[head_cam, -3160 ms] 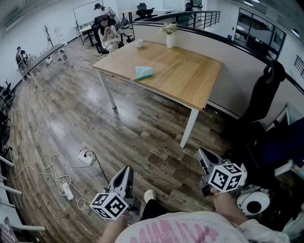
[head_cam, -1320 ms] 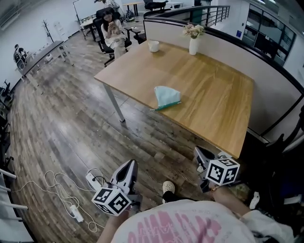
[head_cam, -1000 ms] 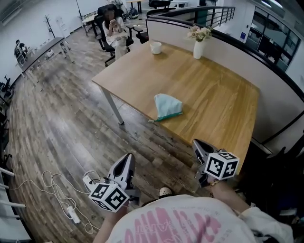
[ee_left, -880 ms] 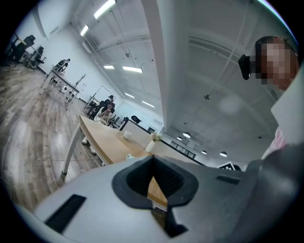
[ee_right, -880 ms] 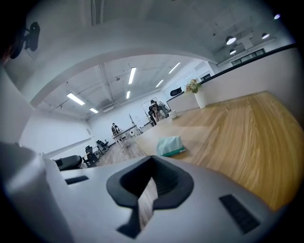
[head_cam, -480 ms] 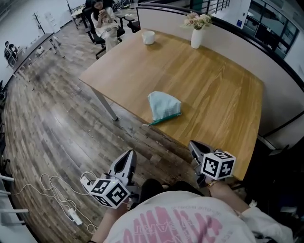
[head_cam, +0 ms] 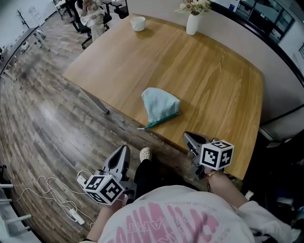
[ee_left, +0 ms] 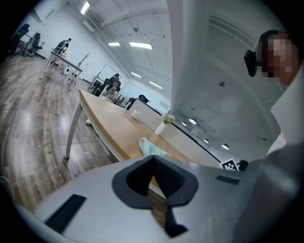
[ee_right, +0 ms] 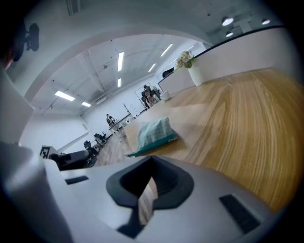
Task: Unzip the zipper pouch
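Observation:
A pale teal zipper pouch lies on the wooden table, near its front edge, with the dark green zipper side toward me. It also shows in the left gripper view as the pouch and in the right gripper view as the pouch. My left gripper hangs over the floor, short of the table edge, shut and empty. My right gripper sits at the table's front edge, right of the pouch, shut with nothing in it. The jaws meet in both gripper views: left gripper, right gripper.
A white cup and a vase of flowers stand at the table's far side. Cables and a power strip lie on the wooden floor at left. A person sits on a chair beyond the table. My shoe is under the edge.
I have walked up to the table: the pouch and table edge have come much closer. Both grippers have moved forward and down toward the front edge, still shut.

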`<state>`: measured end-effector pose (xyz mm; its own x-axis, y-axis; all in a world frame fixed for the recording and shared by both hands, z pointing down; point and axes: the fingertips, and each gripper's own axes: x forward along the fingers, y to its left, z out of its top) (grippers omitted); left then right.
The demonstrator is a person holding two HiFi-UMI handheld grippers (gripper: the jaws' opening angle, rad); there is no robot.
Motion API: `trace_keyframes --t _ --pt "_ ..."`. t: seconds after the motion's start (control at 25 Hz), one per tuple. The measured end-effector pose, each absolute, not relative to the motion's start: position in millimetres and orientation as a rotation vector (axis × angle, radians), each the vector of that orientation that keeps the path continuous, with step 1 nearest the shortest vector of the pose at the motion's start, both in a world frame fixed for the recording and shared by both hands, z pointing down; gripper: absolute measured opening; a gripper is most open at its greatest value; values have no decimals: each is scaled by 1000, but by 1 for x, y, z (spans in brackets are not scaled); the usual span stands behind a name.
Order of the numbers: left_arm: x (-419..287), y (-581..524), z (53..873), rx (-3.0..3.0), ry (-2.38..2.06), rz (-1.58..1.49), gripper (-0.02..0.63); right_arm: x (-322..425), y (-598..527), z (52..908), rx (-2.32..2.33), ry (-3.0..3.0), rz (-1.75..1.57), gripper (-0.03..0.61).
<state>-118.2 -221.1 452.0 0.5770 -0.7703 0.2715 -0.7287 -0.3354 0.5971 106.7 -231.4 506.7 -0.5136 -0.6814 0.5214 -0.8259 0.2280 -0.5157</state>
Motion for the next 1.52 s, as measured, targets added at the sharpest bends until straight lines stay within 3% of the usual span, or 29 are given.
trace_keyframes --t 0.28,0.44,0.8,1.0,1.08,1.52 --pt "-119 -274 456 2123 -1142 -46 0 106 -295 494 1377 -2317 994 0" --pt "-123 -291 467 2091 -1137 -33 0 105 -331 478 1271 -2376 939 127" --pt "-129 -311 480 2071 -1127 22 0 66 -356 492 727 -2331 482 388" --pt "-132 -311 487 2051 -1131 38 0 63 -360 523 551 -2126 315 358" --pt "-132 -310 488 2044 -1133 35 0 65 -361 532 527 -2064 296 300" --pt "-131 -303 487 2050 -1125 17 0 60 -349 556 528 -1963 414 127"
